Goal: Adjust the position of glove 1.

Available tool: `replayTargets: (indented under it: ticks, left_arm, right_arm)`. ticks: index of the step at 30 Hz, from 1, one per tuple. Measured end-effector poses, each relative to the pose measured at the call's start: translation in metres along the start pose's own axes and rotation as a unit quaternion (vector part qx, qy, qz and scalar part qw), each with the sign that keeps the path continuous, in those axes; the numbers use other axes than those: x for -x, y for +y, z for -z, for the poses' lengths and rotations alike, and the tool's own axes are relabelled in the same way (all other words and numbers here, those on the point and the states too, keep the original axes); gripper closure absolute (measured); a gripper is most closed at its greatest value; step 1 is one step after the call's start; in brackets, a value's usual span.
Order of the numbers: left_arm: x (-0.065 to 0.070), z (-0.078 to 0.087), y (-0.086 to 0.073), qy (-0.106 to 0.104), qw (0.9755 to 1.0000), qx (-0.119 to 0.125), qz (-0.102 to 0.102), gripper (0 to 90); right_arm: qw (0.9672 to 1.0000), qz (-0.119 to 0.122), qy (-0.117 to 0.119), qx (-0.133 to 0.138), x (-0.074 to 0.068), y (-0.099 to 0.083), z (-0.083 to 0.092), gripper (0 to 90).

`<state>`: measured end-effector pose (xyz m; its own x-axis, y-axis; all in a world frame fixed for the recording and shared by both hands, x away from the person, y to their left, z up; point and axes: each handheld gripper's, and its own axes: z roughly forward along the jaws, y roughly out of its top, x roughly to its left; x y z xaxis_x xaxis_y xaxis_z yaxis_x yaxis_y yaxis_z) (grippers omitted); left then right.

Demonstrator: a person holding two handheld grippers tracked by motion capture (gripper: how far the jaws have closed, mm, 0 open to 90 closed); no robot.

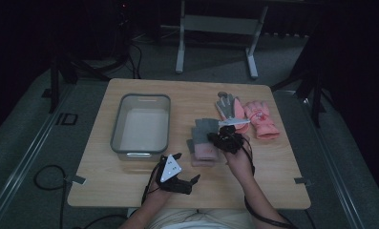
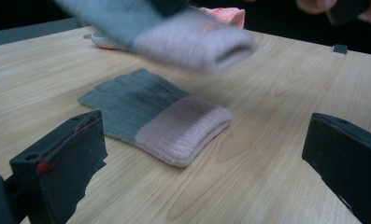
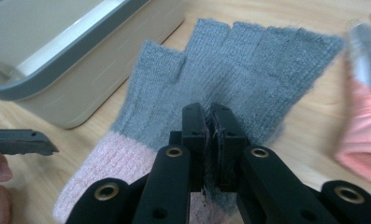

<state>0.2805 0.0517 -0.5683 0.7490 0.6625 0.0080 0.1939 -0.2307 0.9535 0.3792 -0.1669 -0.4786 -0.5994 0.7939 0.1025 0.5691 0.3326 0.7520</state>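
Our right gripper (image 3: pixel 210 122) has its jaws clamped on a grey glove (image 3: pixel 248 60), lifting it clear. Our left gripper (image 1: pixel 186 179) waits, jaws apart, its twin (image 2: pixel 160 119) lying just ahead between them.

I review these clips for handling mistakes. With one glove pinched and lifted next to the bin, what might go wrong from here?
The right gripper pinches just a small fold of the grey and pink glove, so the knit may slip free in the air. The hanging cuff might brush the second matching glove lying beneath and drag it. The glove could also catch on the bin rim. The left gripper is open, not supporting anything.
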Motion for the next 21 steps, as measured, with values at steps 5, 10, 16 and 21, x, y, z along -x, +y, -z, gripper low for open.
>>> replayTargets:
  ticks: [5, 10, 16, 21]
  left_arm:
    - [0.000, 0.000, 0.000, 0.000, 1.0000, 0.000, -0.001, 0.0]
    - [0.000, 0.000, 0.000, 0.000, 1.0000, 0.000, -0.002, 0.0]
    - [0.000, 0.000, 0.000, 0.000, 1.0000, -0.001, -0.002, 0.0]
    - [0.000, 0.000, 0.000, -0.001, 1.0000, -0.002, -0.003, 0.0]
  right_arm:
    - [0.9999, -0.002, 0.002, -0.013, -0.005, -0.006, -0.013, 85.1]
    - [0.9996, -0.009, 0.003, -0.028, -0.005, -0.014, -0.023, 85.1]
    - [0.9991, -0.010, 0.000, -0.041, -0.002, -0.020, -0.031, 85.0]
    - [0.9985, -0.016, 0.004, -0.053, 0.002, -0.024, -0.039, 84.8]
